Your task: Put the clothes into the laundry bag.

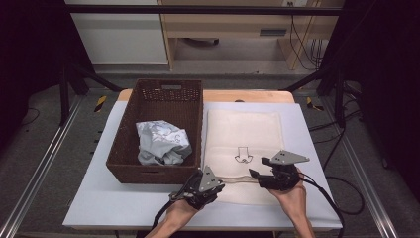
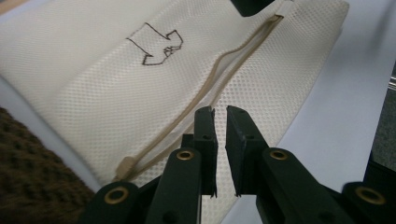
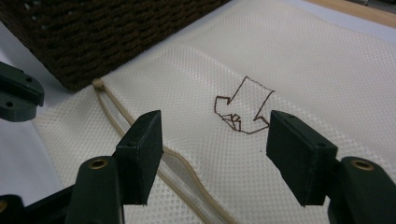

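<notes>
A cream mesh bag (image 1: 242, 134) lies flat on the table to the right of the basket, with an arrow drawn on it (image 1: 242, 154). A tan zipper (image 2: 224, 70) runs across the bag's near end. My left gripper (image 1: 221, 187) rests at the bag's near left corner. In the left gripper view its jaws (image 2: 220, 112) stand almost together just beside the zipper, a thin slit between them and nothing in it. My right gripper (image 1: 256, 166) hovers over the bag's near right part. It is wide open (image 3: 215, 123), with the arrow (image 3: 243, 107) beyond its jaws and the zipper (image 3: 112, 109) below the left one.
A dark woven basket (image 1: 163, 87) stands left of the bag, a crumpled pale garment (image 1: 162, 143) inside it. A white sheet (image 1: 109, 198) covers the wooden table. Cables trail from both grippers over the near edge. Dark frame posts stand at both sides.
</notes>
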Demonstrator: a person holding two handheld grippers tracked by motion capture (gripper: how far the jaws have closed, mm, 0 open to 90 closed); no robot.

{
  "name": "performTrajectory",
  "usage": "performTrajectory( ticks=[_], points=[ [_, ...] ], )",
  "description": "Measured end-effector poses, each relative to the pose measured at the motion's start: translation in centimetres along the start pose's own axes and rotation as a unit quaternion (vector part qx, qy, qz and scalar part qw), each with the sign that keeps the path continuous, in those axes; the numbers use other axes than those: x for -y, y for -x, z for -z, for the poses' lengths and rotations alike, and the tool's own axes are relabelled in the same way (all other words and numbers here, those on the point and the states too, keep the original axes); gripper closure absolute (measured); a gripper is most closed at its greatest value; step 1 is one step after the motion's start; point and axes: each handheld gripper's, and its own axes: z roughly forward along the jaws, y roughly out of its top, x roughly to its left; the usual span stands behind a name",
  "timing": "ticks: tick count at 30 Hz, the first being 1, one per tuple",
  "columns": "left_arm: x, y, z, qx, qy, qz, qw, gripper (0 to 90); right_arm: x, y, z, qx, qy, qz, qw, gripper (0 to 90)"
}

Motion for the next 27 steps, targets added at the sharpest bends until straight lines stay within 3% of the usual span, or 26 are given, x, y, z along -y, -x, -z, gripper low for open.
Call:
performTrajectory(
  ticks=[7, 18, 27],
  points=[
    [1.0, 0.8, -2.3, 0.007, -0.039, -0.016, 0.9991, 85.6, 0.7, -0.2, -1.3, -0.007, -0.022, 0.005, 0.9997, 41.0],
    [1.9, 0.4, -3.8, 0.014, -0.057, 0.000, 0.9983, 89.4, 1.8, -0.4, -3.1, -0.012, -0.074, 0.023, 0.9969, 55.3],
    [2.2, 0.4, -4.3, 0.015, -0.059, 0.005, 0.9981, 89.4, 2.1, -0.4, -3.9, -0.013, -0.095, 0.034, 0.9948, 63.8]
  ],
)
